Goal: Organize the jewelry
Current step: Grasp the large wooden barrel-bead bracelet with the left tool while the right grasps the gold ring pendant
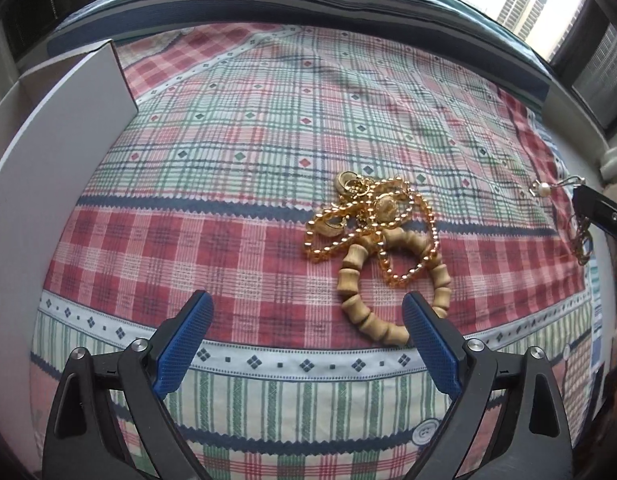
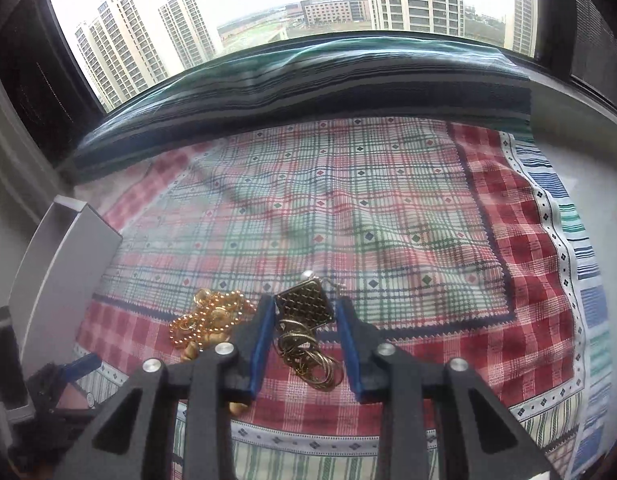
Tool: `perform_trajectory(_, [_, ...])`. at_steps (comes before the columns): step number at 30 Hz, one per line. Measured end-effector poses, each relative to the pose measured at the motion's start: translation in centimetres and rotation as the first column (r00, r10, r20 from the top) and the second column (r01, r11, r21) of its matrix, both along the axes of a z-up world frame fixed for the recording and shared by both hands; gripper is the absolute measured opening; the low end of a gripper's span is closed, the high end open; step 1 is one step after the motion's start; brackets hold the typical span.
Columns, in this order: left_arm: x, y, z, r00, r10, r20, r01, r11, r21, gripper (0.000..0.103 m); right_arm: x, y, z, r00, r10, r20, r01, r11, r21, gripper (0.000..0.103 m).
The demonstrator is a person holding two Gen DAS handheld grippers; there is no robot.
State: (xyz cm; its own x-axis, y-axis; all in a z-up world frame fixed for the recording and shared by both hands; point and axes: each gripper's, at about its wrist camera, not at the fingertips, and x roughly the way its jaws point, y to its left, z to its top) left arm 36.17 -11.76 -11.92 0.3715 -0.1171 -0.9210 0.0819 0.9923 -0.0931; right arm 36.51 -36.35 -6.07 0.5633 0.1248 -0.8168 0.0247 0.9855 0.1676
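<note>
Left wrist view: the plaid cloth (image 1: 236, 128) lies bare out to the white box (image 1: 64, 120) at far left. The left gripper (image 1: 307, 320) hangs open and empty — the wooden bead bracelet (image 1: 360, 280) and tangled gold chains (image 1: 364, 216) sit just beyond its right finger.

Right wrist view: the right gripper (image 2: 305, 344) clamps a gold lattice earring (image 2: 304, 304), its rings dangling between the jaws, with bare cloth to the right.

Wooden bead bracelet (image 1: 392, 284) partly hidden behind the left jaws; white box (image 1: 48, 128) cut off at frame edge.
</note>
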Motion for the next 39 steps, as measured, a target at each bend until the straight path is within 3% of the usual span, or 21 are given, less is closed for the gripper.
perform_trajectory(4, [0.9, -2.3, -2.9, 1.0, -0.02, -0.024, 0.023, 0.992, 0.127, 0.084, -3.2, -1.0, -0.1, 1.0, -0.01, -0.013, 0.009, 1.0, -0.029, 0.032])
perform_trajectory(7, [0.4, -1.9, -3.1, 1.0, -0.001, 0.015, -0.001, 0.992, 0.124, 0.077, -5.3, -1.2, -0.7, 0.999, -0.015, -0.046, 0.013, 1.0, -0.026, 0.032])
perform_trajectory(9, [-0.2, -1.6, -2.7, 0.999, -0.01, 0.032, 0.007, 0.994, 0.11, 0.059, -6.5, -1.3, -1.3, 0.997, -0.016, -0.07, 0.015, 1.0, -0.019, 0.032])
perform_trajectory(11, [-1.1, -1.8, -2.4, 0.997, -0.073, 0.04, 0.068, 0.99, 0.122, 0.013, -7.4, -1.1, -2.0, 0.995, -0.018, -0.093, 0.018, 1.0, -0.008, 0.032])
perform_trajectory(12, [-1.5, -1.9, -2.3, 0.995, -0.093, 0.032, 0.088, 0.986, 0.141, 0.012, -7.9, -1.0, -2.4, 0.994, -0.022, -0.105, 0.021, 1.0, -0.002, 0.032])
perform_trajectory(18, [-5.0, 2.5, -1.8, 0.996, -0.063, -0.056, 0.068, 0.995, 0.079, 0.012, -10.1, -0.3, -4.3, 0.985, -0.039, -0.168, 0.044, 0.999, 0.023, 0.032])
perform_trajectory(25, [-8.4, 7.1, -1.5, 0.996, -0.045, -0.071, 0.051, 0.995, 0.083, 0.017, -12.2, 2.9, -6.9, 0.973, -0.015, -0.231, 0.016, 1.0, 0.003, 0.032])
perform_trajectory(27, [-8.7, 7.2, -1.4, 0.996, -0.059, -0.066, 0.065, 0.992, 0.107, 0.031, -12.5, 3.7, -7.9, 0.972, -0.008, -0.237, 0.007, 1.0, -0.007, 0.033])
perform_trajectory(28, [-8.9, 7.4, -1.4, 0.996, -0.057, -0.066, 0.065, 0.99, 0.122, 0.05, -12.7, 4.0, -8.3, 0.97, -0.005, -0.242, 0.003, 1.0, -0.011, 0.033])
perform_trajectory(29, [-9.0, 7.6, -1.3, 0.997, -0.05, -0.063, 0.058, 0.99, 0.132, 0.059, -12.8, 4.2, -8.7, 0.967, -0.007, -0.253, 0.005, 1.0, -0.009, 0.035])
perform_trajectory(34, [-9.3, 8.6, -0.9, 0.996, -0.013, -0.084, 0.021, 0.995, 0.097, 0.062, -15.2, 2.3, -7.8, 0.963, -0.07, -0.262, 0.084, 0.996, 0.043, 0.05])
perform_trajectory(39, [-9.5, 9.1, -0.7, 0.996, -0.008, -0.092, 0.016, 0.996, 0.093, 0.065, -17.3, 1.4, -7.5, 0.957, -0.076, -0.279, 0.084, 0.996, 0.015, 0.05])
